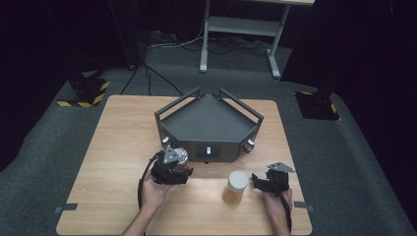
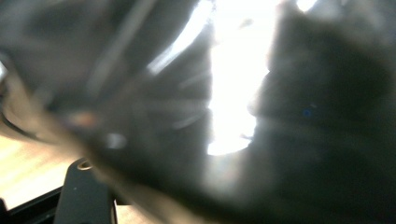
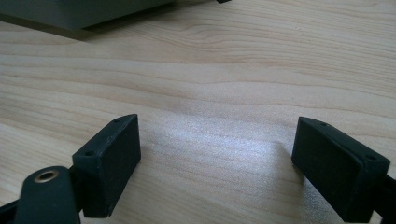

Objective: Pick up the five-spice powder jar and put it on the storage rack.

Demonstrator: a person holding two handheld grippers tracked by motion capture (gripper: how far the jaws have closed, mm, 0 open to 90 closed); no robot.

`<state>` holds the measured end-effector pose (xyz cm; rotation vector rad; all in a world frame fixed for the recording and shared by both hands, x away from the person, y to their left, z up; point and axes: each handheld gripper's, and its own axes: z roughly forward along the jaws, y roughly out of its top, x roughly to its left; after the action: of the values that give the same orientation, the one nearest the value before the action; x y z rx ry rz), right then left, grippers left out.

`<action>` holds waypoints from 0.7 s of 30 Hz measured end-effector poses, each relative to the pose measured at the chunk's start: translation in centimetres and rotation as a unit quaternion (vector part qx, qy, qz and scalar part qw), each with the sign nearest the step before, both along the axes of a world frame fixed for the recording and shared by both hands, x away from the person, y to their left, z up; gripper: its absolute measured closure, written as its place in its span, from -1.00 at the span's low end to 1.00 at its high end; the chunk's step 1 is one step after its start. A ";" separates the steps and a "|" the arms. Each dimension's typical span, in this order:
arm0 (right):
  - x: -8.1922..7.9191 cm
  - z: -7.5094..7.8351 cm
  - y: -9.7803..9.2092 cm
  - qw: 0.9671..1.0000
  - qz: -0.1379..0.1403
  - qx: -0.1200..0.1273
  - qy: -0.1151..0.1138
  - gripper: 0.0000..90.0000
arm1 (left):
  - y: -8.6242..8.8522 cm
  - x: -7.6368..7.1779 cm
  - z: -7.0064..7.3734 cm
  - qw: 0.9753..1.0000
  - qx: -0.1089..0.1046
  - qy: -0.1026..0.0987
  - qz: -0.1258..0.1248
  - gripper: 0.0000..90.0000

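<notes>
the left gripper clamps a jar near the grey tray; the right gripper, jaws apart, likely takes the lidded jar next.

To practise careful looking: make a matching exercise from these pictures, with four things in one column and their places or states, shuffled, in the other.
Things:
1. white-lidded jar
2. dark tray
3. left tongs
4. right tongs

Places or states:
A. wide open above bare wood
B. standing upright between the two hands
C. at the far middle of the table
D. closed around a second jar, by the tray's front

Pairs: 1-B, 2-C, 3-D, 4-A
</notes>
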<state>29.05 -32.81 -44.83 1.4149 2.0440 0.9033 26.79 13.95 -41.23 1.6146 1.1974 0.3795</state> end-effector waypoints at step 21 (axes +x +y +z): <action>0.0 0.0 0.0 1.000 0.001 0.000 0.001 -0.66 | -1.1 3.6 7.0 0.999 -0.028 -0.021 0.007 -0.31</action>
<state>29.07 -32.84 -44.82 1.4145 2.0461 0.9039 30.42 12.86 -34.26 1.5426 1.1779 0.3839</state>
